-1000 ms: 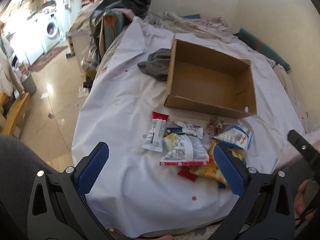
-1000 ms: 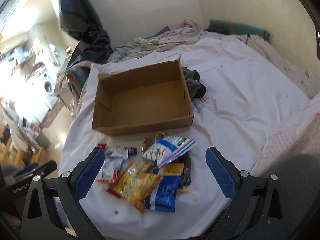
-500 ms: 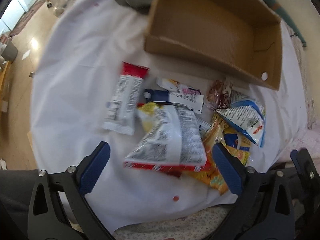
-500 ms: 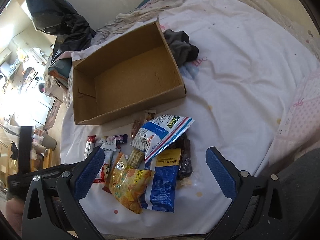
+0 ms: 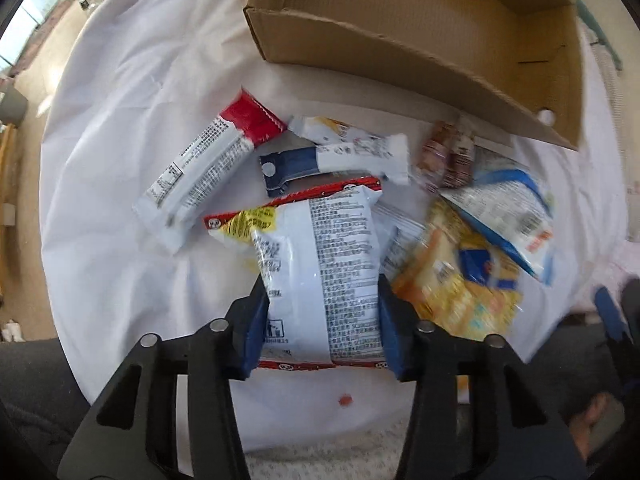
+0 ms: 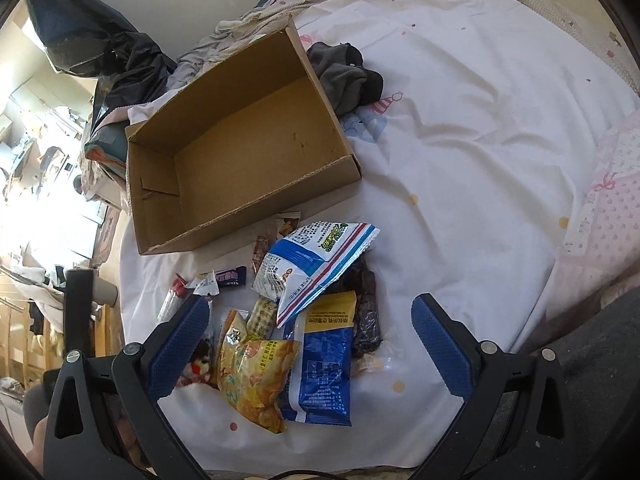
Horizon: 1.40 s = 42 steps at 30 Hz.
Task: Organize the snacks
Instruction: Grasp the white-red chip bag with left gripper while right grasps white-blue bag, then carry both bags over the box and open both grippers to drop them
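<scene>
While left claw (image 5: 320,320) pinches one white packet (image 5: 320,264) (right claw (image 6: 308,344) gapes); one box (image 6: 256,136).

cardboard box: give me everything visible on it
The cardboard box is a plain brown corrugated carton, open-topped with low walls and nothing inside. It sits flat on the white sheet, beyond the snack pile. A small round hole pierces one wall. A dark grey cloth lies against its far right corner.

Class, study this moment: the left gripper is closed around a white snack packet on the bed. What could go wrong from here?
1. The left gripper pinches the white packet only at its lower sides, so it might slip or crush.
2. Lifting could drag the orange bag touching it.
3. The cardboard box sits on soft bedding and may shift.
</scene>
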Tool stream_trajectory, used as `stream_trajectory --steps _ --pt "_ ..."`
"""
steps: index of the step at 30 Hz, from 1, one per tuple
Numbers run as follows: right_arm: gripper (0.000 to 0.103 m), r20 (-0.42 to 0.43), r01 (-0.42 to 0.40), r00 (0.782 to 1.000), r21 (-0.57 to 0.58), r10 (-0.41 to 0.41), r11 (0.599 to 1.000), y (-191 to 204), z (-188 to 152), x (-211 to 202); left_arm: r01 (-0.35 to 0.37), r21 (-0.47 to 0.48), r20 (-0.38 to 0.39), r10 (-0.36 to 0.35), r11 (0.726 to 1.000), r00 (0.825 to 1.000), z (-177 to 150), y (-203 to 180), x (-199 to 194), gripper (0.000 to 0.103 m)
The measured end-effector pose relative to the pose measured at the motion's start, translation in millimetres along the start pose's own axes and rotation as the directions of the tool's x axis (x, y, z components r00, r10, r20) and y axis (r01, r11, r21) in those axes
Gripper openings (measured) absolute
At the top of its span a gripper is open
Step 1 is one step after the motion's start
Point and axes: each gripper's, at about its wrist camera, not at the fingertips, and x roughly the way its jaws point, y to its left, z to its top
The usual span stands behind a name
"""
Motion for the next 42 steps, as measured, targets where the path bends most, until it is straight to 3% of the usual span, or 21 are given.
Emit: stream_trajectory --steps 6,8,9,12,16,19,23,25,28,34,42 --pt "0.103 -0.100 -0.048 0.993 0.144 0.062 0.988 -20.6 18.6 19.5 0.017 0.059 0.075 -0.022 0.998 0.997 -20.7 9.3 -50.3 0.043" --pt "0.097 -0.163 -0.064 0.981 0.224 0.102 0.972 -29.8 25.4 34.1 -0.002 0.081 0.126 -0.008 0.997 0.992 -22.4 14.1 -64.2 0.042" --pt "0.083 -0.189 -0.060 0.976 0.237 0.106 0.970 -30.4 27.5 39.6 -0.027 0.093 0.166 0.011 0.995 0.986 -20.6 15.0 -69.4 0.042" --pt "0.080 -0.254 -0.050 0.960 0.248 0.115 0.967 -28.3 33.2 59.7 -0.077 0.098 0.256 0.049 0.992 0.965 -13.8 32.3 -86.8 0.042" --pt "0.079 -0.300 -0.056 0.941 0.311 0.154 0.949 -27.3 34.1 82.7 -0.122 0.102 0.314 0.085 0.987 0.946 -3.0 36.7 -80.9 0.042" --pt "0.079 -0.319 -0.035 0.937 0.320 0.142 0.947 -24.9 36.7 99.8 -0.114 0.090 0.314 0.081 0.989 0.946 3.3 41.9 -69.5 0.042" --pt "0.071 -0.334 -0.026 0.932 0.329 0.143 0.944 -21.2 39.2 119.5 -0.098 0.079 0.307 0.069 0.992 0.949 4.4 38.9 -57.5 0.042" --pt "0.057 -0.347 -0.025 0.927 0.326 0.144 0.945 -19.8 38.3 127.7 -0.093 0.080 0.306 0.064 0.992 0.950 4.5 38.4 -55.6 0.042" --pt "0.049 -0.330 -0.049 0.930 0.319 0.159 0.947 -17.3 38.0 124.8 -0.085 0.077 0.303 0.059 0.993 0.951 4.8 40.2 -54.6 0.042" --pt "0.043 -0.279 -0.147 0.929 0.321 0.242 0.936 -14.6 39.0 96.6 -0.065 0.044 0.305 0.048 0.997 0.951 8.0 45.1 -55.9 0.042" --pt "0.038 -0.212 -0.331 0.901 0.233 0.380 0.915 1.1 37.3 32.9 -0.054 0.057 0.348 0.030 0.997 0.937 9.9 39.5 -72.8 0.042"
